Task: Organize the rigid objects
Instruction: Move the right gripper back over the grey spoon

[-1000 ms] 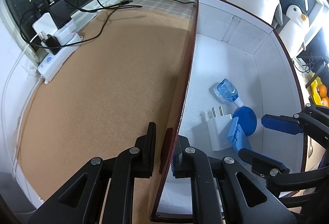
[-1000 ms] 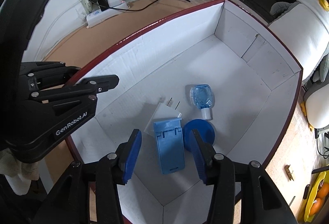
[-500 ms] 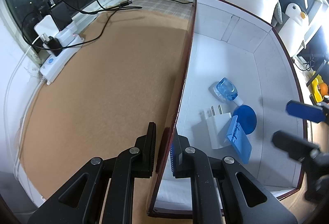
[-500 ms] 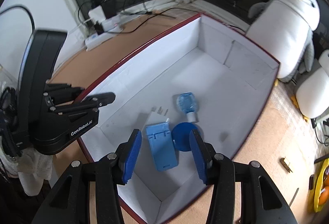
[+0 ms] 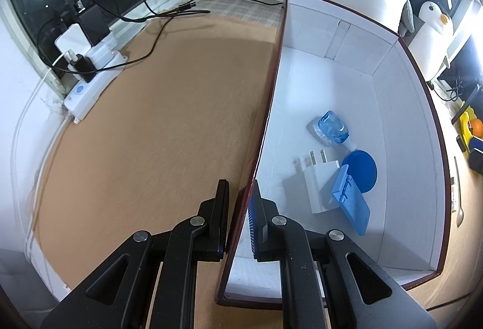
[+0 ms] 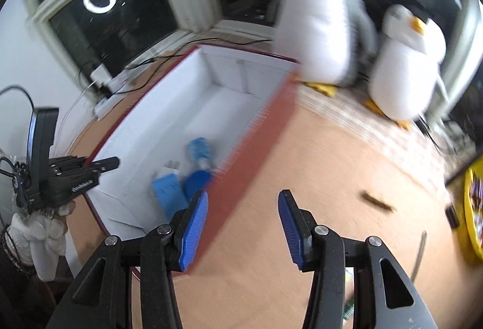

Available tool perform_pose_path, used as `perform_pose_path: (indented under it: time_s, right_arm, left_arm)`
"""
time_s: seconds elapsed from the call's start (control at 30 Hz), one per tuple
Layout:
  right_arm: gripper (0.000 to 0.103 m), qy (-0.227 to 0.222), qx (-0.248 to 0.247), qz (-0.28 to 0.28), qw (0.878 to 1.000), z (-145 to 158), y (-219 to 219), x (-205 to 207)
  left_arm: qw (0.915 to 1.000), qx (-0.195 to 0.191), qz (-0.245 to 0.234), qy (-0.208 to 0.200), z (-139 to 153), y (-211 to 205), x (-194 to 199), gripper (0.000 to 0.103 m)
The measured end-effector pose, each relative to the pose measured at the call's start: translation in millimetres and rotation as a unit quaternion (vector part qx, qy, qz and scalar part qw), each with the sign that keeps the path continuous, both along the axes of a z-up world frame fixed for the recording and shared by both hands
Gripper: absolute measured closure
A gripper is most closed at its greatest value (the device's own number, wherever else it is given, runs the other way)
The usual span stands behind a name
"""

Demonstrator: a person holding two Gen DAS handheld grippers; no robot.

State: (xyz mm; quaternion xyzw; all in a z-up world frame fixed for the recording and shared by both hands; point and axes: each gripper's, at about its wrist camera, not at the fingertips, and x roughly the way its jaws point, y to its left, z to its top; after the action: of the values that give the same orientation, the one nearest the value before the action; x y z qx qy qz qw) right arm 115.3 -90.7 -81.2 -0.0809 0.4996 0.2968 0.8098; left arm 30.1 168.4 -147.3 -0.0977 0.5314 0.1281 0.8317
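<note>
A red box with a white inside stands on the cork table. My left gripper is shut on its left wall, one finger on each side. On the box floor lie a clear blue bottle, a white charger plug, a blue disc and a blue folding stand. The right wrist view is blurred. My right gripper is open and holds nothing; it hangs over the cork table just right of the box. In that view the left gripper is held by a gloved hand.
Two plush penguins stand beyond the box's far right corner. A power strip with chargers and cables lies at the far left by the window. A small brown piece and a yellow tray are on the table's right.
My right gripper has come up out of the box and swung right over the table, rolling as it went. The left gripper keeps its grip on the wall.
</note>
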Motion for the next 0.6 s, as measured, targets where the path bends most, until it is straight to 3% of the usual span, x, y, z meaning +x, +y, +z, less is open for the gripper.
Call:
perform_pose_path:
  time_s: [0.33,0.6]
  right_arm:
    - [0.058,0.027,-0.029,-0.139,0.990,-17,-136,16]
    - [0.058,0.071,-0.068,-0.196,0.976,-48,-208,13]
  left_arm:
    - [0.9998,0.014,0.000,0.015,-3,-3,-3,0.092]
    - [0.9996,0.015,0.006,0.022,-3,-2,-4,0.092]
